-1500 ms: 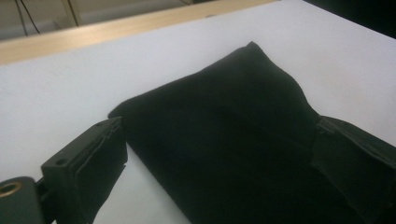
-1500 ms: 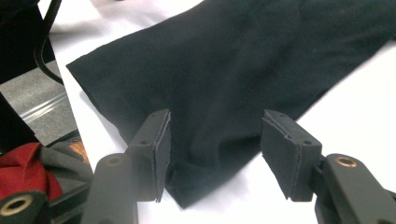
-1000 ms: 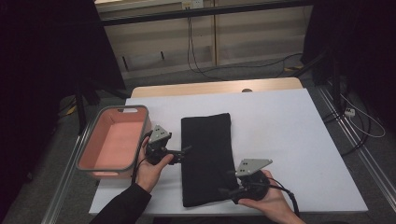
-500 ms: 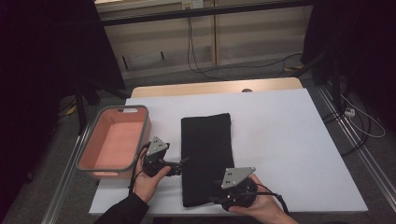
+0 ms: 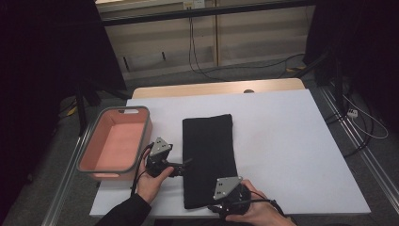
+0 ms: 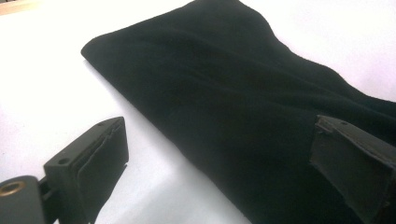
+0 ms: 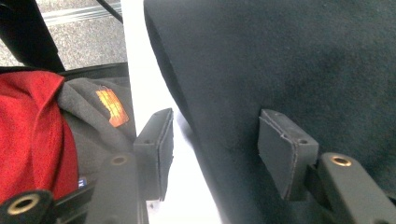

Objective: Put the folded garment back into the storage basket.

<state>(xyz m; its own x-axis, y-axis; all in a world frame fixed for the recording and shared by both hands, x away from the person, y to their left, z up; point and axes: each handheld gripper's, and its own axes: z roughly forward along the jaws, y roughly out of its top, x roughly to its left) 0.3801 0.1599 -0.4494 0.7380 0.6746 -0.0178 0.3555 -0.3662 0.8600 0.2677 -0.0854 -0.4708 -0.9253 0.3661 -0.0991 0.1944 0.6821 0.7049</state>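
A black folded cloth (image 5: 209, 155) lies lengthwise in the middle of the white table (image 5: 291, 141). My left gripper (image 5: 186, 165) is at the cloth's left edge near its front end. In the left gripper view it (image 6: 224, 158) stands open, one jaw over bare table and the other over the cloth (image 6: 233, 93). My right gripper (image 5: 215, 203) is at the cloth's near end. It (image 7: 219, 149) is open too, straddling the near corner of the cloth (image 7: 303, 60). Neither gripper has taken hold of the fabric.
A pink tray (image 5: 96, 157) with a grey rim sits at the table's left side, close to my left hand. The person's red and grey clothing (image 7: 42, 140) is just past the table's near edge. Cables run over the floor behind the table.
Both grippers have drawn back toward the near edge. The right one went left to the cloth's near end; the left one slid down along its left edge. The cloth has not moved.
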